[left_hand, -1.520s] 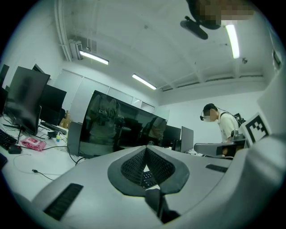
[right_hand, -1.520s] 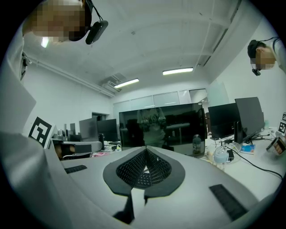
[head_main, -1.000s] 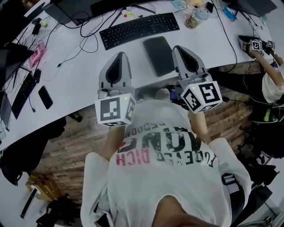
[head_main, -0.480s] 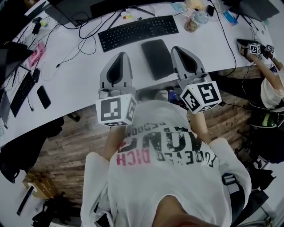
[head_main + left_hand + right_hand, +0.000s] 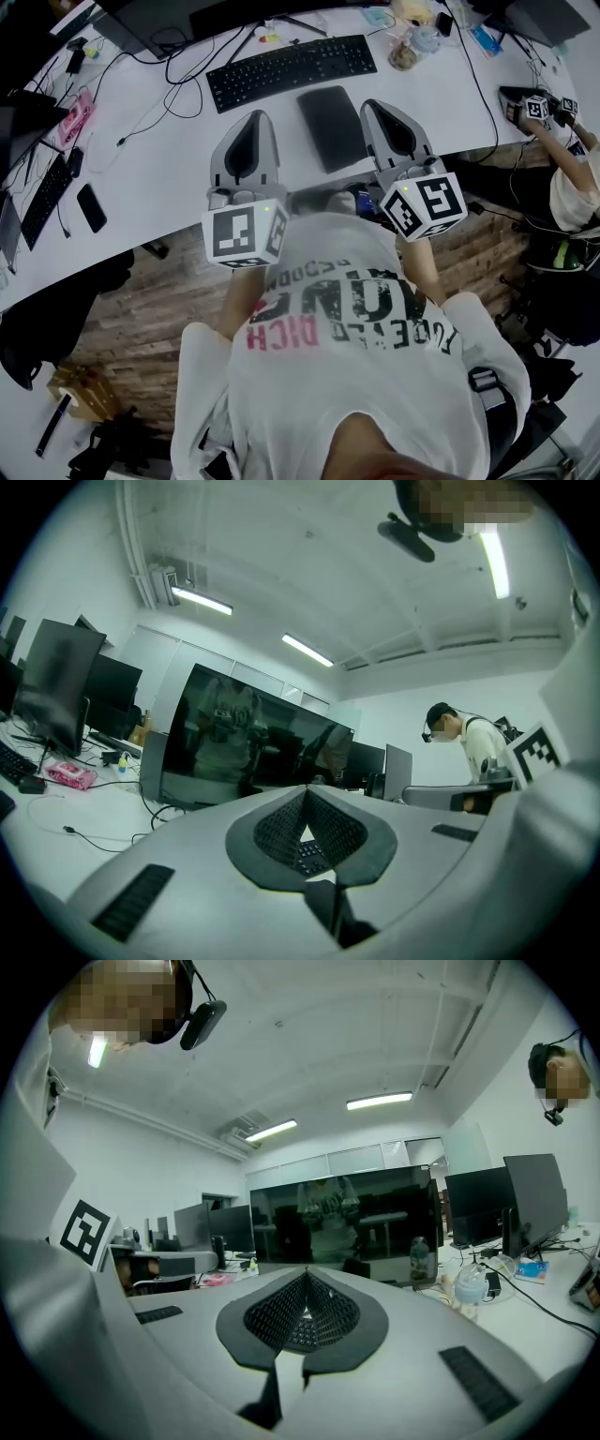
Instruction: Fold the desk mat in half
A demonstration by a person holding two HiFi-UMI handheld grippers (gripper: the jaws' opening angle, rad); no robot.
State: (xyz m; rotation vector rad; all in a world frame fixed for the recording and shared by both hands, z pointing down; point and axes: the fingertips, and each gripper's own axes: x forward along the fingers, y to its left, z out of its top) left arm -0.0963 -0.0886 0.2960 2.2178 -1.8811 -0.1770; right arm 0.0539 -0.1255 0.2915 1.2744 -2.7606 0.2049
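Both grey hand-held grippers are held side by side over the near edge of the white desk.

Left gripper: jaws brought together tip to tip, nothing between the pads.

Right gripper: same, jaws closed on themselves, empty.

The dark grey rectangular desk mat lies flat and unfolded on the desk, between the two grippers as seen from the head view. Neither gripper has hold of it. Its far short edge sits just below the black keyboard, slightly skewed to it.

A large dark monitor stands beyond the jaws in both gripper views.
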